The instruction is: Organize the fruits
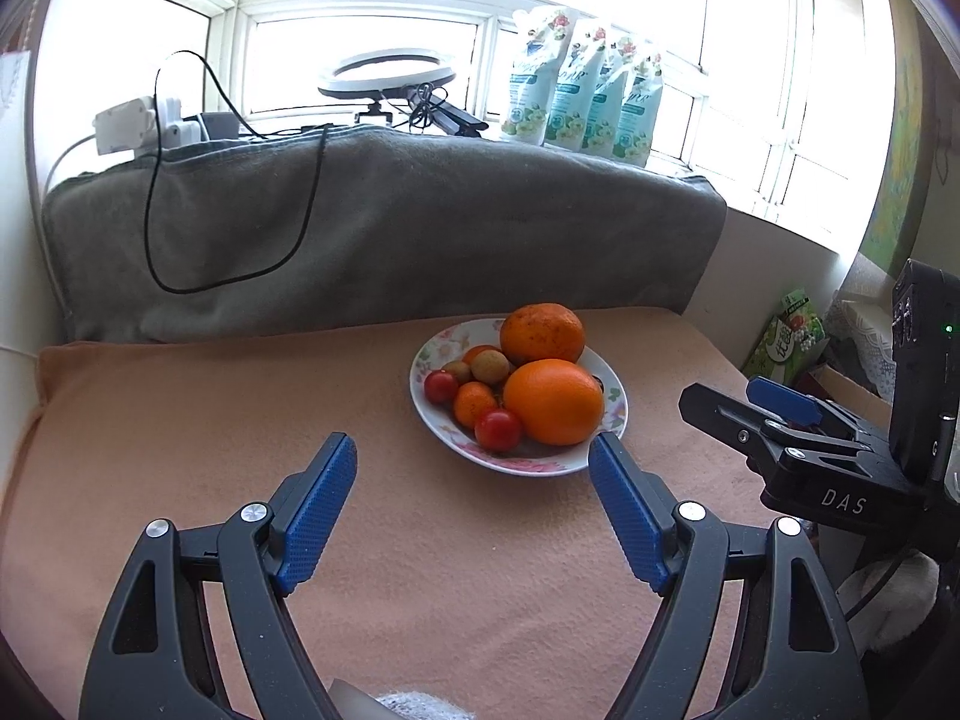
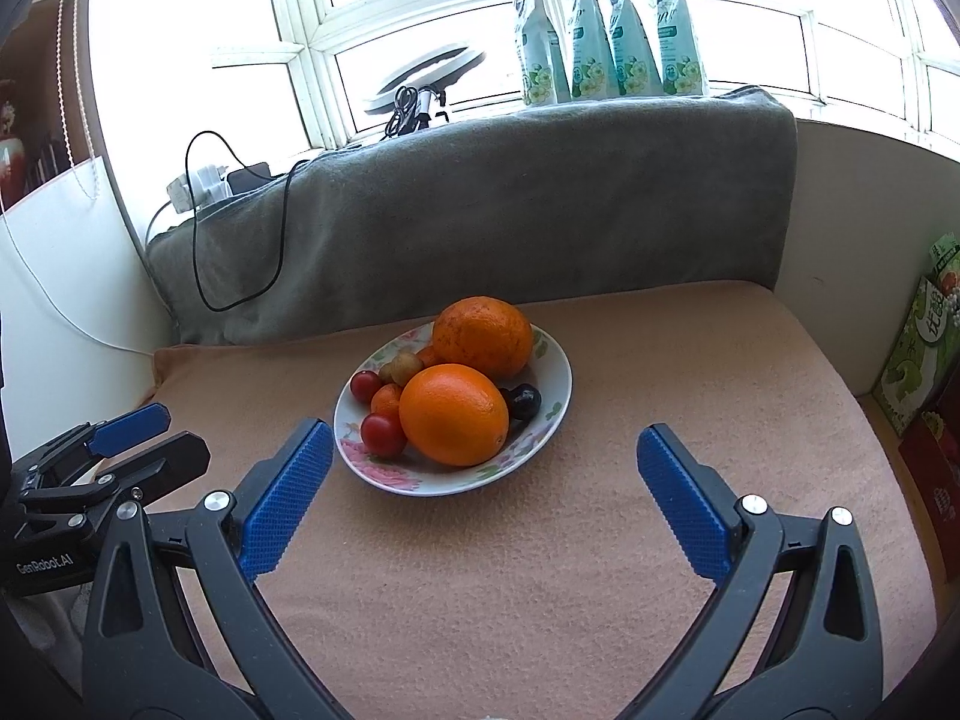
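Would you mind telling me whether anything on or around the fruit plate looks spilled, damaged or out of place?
Nothing stands out. All the fruit sits inside the floral plate: two oranges, cherry tomatoes and small fruits. None has rolled onto the peach cloth. The plate shows no visible chip. Both claws hang open, short of it.

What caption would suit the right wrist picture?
Open right gripper facing a flowered plate of oranges and small tomatoes on a peach cloth.
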Action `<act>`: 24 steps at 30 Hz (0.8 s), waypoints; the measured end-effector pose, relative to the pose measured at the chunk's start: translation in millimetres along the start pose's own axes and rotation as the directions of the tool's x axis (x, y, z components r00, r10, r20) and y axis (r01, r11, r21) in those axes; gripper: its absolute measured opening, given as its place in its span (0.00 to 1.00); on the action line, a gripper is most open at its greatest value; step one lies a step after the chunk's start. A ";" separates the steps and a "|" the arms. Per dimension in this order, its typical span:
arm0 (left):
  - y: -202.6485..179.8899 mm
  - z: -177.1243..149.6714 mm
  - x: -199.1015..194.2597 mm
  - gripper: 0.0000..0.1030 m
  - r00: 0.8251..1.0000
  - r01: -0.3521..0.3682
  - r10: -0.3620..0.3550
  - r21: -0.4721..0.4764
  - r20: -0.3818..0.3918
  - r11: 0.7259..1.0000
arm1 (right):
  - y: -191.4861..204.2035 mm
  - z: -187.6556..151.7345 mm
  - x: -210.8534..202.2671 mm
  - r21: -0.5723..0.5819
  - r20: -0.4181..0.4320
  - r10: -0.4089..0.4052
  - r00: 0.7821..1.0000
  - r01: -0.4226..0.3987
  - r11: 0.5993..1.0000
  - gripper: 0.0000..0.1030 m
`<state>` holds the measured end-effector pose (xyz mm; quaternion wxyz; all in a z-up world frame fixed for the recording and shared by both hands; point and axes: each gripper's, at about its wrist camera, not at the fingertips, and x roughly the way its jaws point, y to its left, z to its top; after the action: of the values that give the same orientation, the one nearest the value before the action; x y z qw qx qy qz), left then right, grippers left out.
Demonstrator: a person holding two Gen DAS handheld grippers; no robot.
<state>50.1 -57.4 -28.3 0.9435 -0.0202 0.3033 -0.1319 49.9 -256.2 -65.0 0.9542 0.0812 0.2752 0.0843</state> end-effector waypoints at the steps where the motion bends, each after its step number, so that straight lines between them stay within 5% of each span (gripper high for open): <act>1: 0.2 0.1 -0.2 0.78 1.000 0.000 0.000 0.000 0.001 1.000 | 1.5 -1.3 -0.4 0.000 -0.002 0.000 1.000 0.000 1.000 1.00; 24: -1.6 -2.9 -7.1 0.78 1.000 0.013 -0.013 0.011 0.027 1.000 | 8.4 -6.0 -3.5 0.016 -0.009 0.002 1.000 -0.002 1.000 1.00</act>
<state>42.4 -57.0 -26.4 0.9468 -0.0190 0.2896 -0.1393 42.7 -248.1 -66.5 0.9523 0.0885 0.2799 0.0833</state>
